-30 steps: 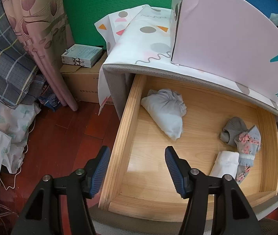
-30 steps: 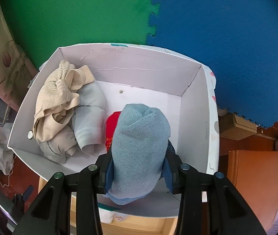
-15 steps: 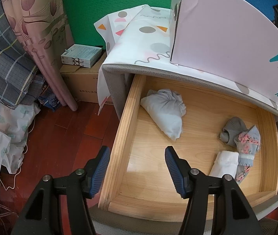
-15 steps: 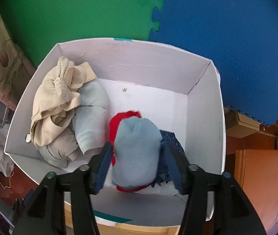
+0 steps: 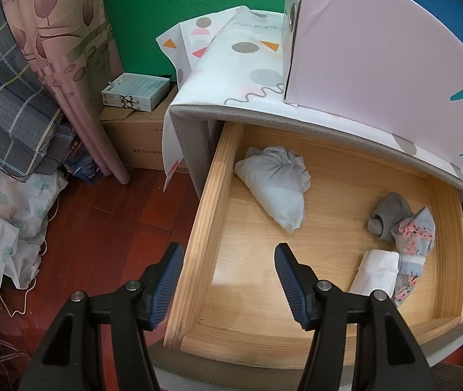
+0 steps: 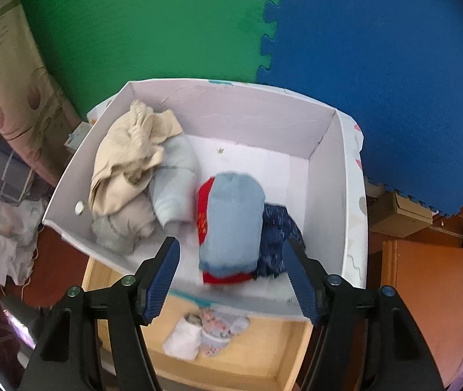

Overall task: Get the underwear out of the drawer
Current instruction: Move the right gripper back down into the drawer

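The wooden drawer point(image 5: 205, 215) stands pulled out. In it lie a white knotted bundle point(image 5: 277, 192), a grey sock point(image 5: 387, 215), a floral piece point(image 5: 417, 231) and a white folded piece point(image 5: 378, 270). My left gripper point(image 5: 228, 283) hangs open over the drawer's left rim, with nothing between its fingers. On the cabinet top stands a white box point(image 6: 231, 114). A light blue roll of underwear point(image 6: 234, 221) lies inside it on a red piece point(image 6: 203, 208), beside a navy piece point(image 6: 277, 238) and beige garments point(image 6: 130, 156). My right gripper point(image 6: 234, 277) is above the roll, jaws opening, pads clear of it.
A patterned cloth point(image 5: 241, 65) covers the cabinet top under the box. Left of the cabinet are a cardboard carton point(image 5: 140, 140), a pink curtain point(image 5: 68, 65) and plaid bedding point(image 5: 6, 97) on the wooden floor. Green and blue foam mats point(image 6: 264, 32) line the wall. An orange-brown cabinet point(image 6: 426, 293) stands at right.
My right gripper let go of the light blue roll, which dropped into the white box, and then rose and drew back. The left gripper has not moved.
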`<state>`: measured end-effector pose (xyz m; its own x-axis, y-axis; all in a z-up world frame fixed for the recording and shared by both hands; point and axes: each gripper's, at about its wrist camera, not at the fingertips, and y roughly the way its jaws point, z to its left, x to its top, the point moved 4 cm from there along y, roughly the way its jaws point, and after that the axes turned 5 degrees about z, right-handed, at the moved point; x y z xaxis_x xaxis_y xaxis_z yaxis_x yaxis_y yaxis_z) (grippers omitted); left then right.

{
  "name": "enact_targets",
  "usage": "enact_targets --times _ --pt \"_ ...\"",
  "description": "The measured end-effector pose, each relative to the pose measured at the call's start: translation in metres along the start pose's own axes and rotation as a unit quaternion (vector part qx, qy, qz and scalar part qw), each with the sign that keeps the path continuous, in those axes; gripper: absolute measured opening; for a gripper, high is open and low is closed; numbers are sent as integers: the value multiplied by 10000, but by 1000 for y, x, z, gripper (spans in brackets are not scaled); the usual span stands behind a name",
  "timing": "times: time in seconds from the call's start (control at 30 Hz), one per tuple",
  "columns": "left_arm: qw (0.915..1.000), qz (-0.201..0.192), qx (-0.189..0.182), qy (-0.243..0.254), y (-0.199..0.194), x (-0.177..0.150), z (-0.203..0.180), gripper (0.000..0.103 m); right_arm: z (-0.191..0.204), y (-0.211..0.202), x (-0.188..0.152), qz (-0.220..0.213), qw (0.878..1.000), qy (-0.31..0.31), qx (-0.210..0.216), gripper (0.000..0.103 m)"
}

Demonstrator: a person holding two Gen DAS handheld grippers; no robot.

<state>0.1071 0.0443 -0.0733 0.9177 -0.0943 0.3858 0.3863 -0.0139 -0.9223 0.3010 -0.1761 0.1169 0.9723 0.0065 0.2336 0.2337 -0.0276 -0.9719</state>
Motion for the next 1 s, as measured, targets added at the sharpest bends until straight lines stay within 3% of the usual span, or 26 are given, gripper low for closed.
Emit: enact_targets --times 0.43,0.6,0.87,1.0 --pt "10000 6 11 -49 0 -1 6 60 -9 2 -93 148 9988 -38 472 67" --pt "10000 7 23 -30 1 0 6 60 -11 51 -124 570 9972 -37 483 68" --pt "10000 34 4 -65 1 -2 6 60 -2 135 -137 1125 9922 226 489 68" --pt "10000 28 -7 -39 1 -1 6 60 6 159 -134 1129 9931 140 280 76"
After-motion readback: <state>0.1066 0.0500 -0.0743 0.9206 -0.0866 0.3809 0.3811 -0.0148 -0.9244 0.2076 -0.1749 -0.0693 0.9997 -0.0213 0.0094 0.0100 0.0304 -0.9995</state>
